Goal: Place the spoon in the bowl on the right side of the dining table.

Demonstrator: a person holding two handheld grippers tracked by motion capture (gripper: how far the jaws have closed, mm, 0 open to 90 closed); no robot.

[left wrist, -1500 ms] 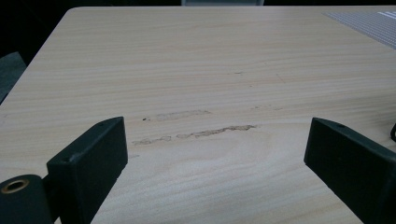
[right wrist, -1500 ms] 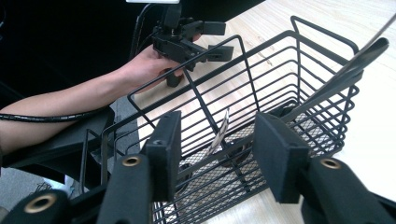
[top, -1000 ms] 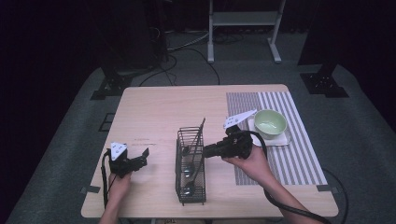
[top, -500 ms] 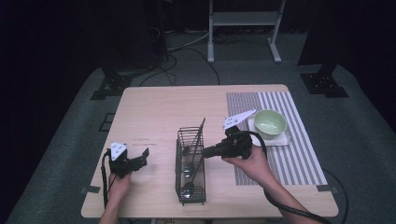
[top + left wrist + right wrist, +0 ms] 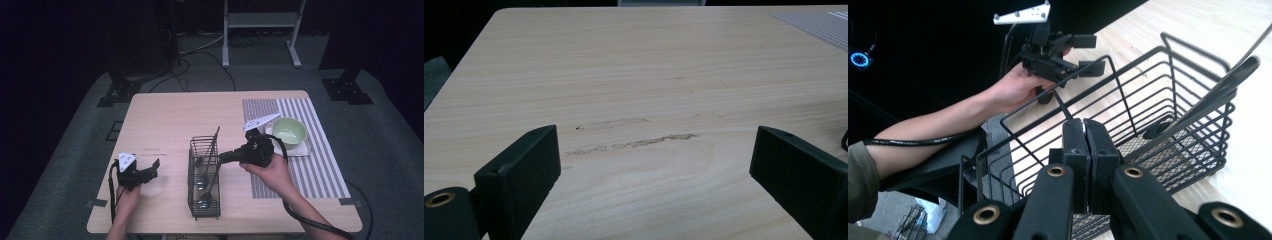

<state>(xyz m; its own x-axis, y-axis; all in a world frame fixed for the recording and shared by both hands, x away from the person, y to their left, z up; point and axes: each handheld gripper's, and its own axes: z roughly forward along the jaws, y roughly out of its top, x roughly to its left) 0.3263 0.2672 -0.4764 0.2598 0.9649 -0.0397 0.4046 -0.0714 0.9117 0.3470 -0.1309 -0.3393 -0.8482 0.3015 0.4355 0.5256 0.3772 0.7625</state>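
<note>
Worktop: pale wood, no legible writing.
Basket: black wire, holding spoons.
Right claw: pressed together at basket rim, empty.
Left claw: wide.

Your hands, one gripper shut, one wide

Your right gripper, centre right in the high view, points left with its fingers pressed flat together; your left gripper, lower left, holds its fingers spread wide apart.

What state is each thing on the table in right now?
Left gripper: open, nothing between its jaws.
Right gripper: shut, at the basket's rim.
Basket: upright, holding utensils.
Utensils: leaning or lying inside.
Bowl: upright on the mat.
Mat: flat.
</note>
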